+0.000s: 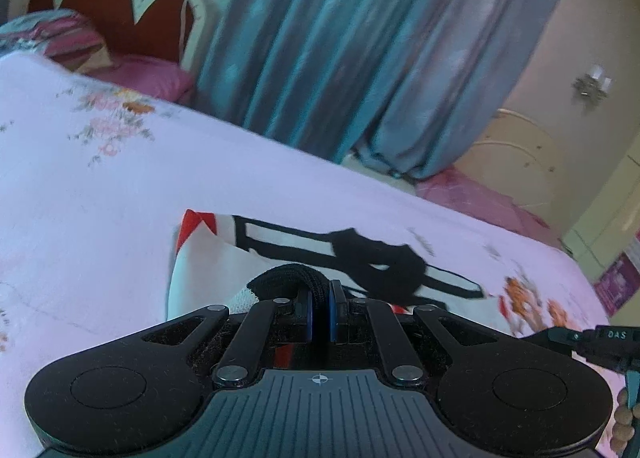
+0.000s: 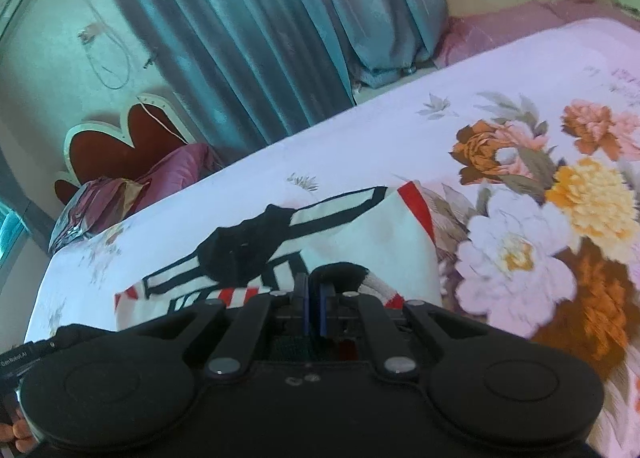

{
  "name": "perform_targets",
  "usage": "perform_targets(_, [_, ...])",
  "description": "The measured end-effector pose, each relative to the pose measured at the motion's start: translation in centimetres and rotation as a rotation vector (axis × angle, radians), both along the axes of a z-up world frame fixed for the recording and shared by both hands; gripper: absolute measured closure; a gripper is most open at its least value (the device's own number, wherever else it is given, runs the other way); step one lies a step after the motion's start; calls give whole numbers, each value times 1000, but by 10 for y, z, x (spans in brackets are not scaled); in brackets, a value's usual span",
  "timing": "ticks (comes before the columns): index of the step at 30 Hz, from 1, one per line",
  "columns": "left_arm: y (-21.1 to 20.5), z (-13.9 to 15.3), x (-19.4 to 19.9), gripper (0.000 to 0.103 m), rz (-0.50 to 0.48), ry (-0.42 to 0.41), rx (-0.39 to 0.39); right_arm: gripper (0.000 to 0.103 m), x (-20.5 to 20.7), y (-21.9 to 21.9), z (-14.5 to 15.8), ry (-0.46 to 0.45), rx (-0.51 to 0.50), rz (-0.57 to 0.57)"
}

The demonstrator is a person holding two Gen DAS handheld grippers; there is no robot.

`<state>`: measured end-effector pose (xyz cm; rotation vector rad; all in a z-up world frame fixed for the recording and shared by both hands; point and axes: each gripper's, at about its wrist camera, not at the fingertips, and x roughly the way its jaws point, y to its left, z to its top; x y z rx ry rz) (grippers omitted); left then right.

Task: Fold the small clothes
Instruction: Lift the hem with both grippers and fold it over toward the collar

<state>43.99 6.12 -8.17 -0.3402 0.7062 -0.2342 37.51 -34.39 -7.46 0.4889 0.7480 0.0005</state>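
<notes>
Two tongs grip one small garment (image 1: 224, 258), a white piece with black bands, red patches and a black ribbed hem, which lies on the bed (image 1: 100, 198). The left tongs (image 1: 322, 298) are clenched on the black ribbed hem, which bunches over their blue pads. The right tongs (image 2: 314, 290) are likewise clenched on a fold of the same hem, where a red and white striped bit shows just beside them. Between the two grips the garment spreads out over the floral bedsheet, its far edge with the red corner pointing toward the bed's far edge. A black crumpled part of the cloth (image 2: 244, 254) sits on top of the banded area.

Large printed flowers (image 2: 540, 218) cover the sheet toward the bed's right side. Beyond the far edge hang teal curtains (image 1: 360, 38), and pink pillows (image 1: 152, 74) lie by a scalloped headboard (image 1: 120, 6) at the head end. Both views are somewhat blurred.
</notes>
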Motion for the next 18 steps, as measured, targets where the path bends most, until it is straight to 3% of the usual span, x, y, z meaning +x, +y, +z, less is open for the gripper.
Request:
perform_targets(11, [-17,-43,83,96,86,122,61,98,84,-24,-55,131,94,-86])
perform_targets(14, [-15,-46,94,96,108,142,54,89,97,-30,-67,152,149,-104])
perform_targets(15, [-14,-46,96,96,108,146,41,83,99,-33,-67,142,148,-118])
perform_targets(18, [-13,-41,100,92,87,151,26,79,104,-39,-59,95,144,-121])
